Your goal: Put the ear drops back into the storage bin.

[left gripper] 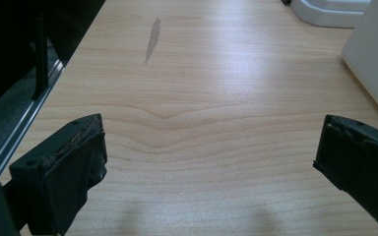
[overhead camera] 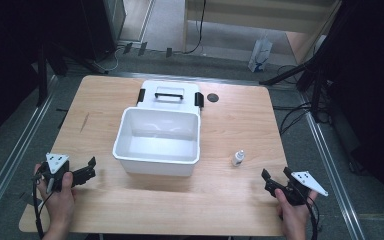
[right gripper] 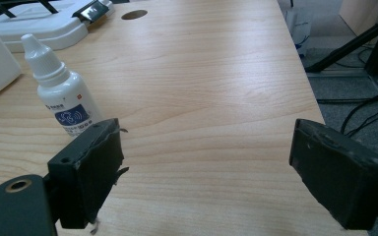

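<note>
Standing upright near the white bin [overhead camera: 157, 142], the dropper bottle [overhead camera: 238, 158] sits just ahead of the right gripper [overhead camera: 275, 176] — jaws wide open, empty. Left gripper [overhead camera: 91, 167] likewise open. Prob. light, slick plastic (tips easily) — grip the body, not the cap.

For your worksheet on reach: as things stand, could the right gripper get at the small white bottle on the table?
Probably yes. The right gripper is open, and the small white bottle stands upright just ahead and to its left on bare table, apart from the white bin. Nothing lies between them.
</note>
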Available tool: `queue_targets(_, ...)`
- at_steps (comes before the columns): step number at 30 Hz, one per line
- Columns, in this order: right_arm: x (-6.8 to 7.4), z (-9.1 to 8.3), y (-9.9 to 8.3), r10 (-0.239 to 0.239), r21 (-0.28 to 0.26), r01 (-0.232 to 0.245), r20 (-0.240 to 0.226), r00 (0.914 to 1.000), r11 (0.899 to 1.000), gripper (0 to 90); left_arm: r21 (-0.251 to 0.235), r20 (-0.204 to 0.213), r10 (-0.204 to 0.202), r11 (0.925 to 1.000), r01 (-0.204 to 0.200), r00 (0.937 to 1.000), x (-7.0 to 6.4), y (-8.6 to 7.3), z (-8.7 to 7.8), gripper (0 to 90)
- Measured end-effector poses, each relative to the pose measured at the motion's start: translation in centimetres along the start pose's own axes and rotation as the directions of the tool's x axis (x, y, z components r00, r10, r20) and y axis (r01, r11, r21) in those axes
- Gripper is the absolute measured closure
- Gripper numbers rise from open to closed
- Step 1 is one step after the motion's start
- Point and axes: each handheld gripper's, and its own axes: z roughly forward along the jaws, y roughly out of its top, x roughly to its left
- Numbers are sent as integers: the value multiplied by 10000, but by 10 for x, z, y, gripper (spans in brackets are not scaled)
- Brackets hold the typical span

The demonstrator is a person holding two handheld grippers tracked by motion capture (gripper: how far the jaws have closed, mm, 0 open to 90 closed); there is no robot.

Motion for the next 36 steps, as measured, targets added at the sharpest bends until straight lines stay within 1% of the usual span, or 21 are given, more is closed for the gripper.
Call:
queue_targets(1,0,0,0,-26,7,26,25,10000,10000,126,46,33,-21,10000,21,10000,0,0,0,0)
queue_targets(3,1,1,0,-77,43,77,110,9999,10000,127,198,-146,-116,9997,118,9998,0,0,2,0)
queue_targets(4,2,1,0,-112,108,111,133,9998,9999,128,195,-160,-104,9998,107,9998,0,0,2,0)
queue_targets(6,3,2,0,-293,290,288,153,9995,9992,130,197,-164,-122,9997,125,9998,0,0,2,0)
queue_targets(10,2,2,4,-339,697,329,132,9993,9970,133,201,-108,-99,9997,101,9999,1,0,2,0)
queue_targets(14,4,-1,10,-691,1198,669,150,9975,9905,134,241,-55,-42,9997,43,10000,0,0,2,4)
queue_targets(15,6,-1,11,-840,1456,800,215,9962,9861,134,243,-60,-63,9997,65,10000,0,0,3,4)
queue_targets(17,11,1,13,-1337,2071,1226,404,9902,9706,134,293,-49,-75,9995,76,10000,1,0,3,4)
queue_targets(18,13,2,14,-1521,2314,1391,395,9876,9629,134,322,-39,-74,9995,75,10000,1,0,3,4)
queue_targets(21,18,4,21,-1787,2811,1669,167,9838,9450,133,348,-14,-77,9994,77,10000,1,0,3,4)
queue_targets(24,24,5,29,-2281,3269,2199,-134,9735,9191,133,387,-26,-99,9992,100,9999,1,1,4,4)
queue_targets(28,33,9,41,-2886,3901,2893,-617,9555,8741,133,552,-71,-116,9984,119,9999,1,1,5,4)
queue_targets(29,35,10,44,-3044,4051,3091,-779,9494,8604,133,547,-56,-132,9984,135,9999,1,1,5,4)
queue_targets(31,40,12,48,-3328,4392,3429,-1027,9374,8303,133,561,-39,-145,9983,147,9999,2,1,5,4)
queue_targets(34,46,18,53,-3898,5055,3940,-1199,9131,7676,133,537,-25,-176,9984,177,9998,2,1,5,5)
queue_targets(35,48,20,55,-4012,5276,4062,-1306,9066,7461,133,534,-32,-183,9984,185,9998,2,1,5,5)
queue_targets(36,49,23,56,-4089,5443,4161,-1419,9015,7284,134,536,-33,-177,9984,178,9998,2,1,5,4)
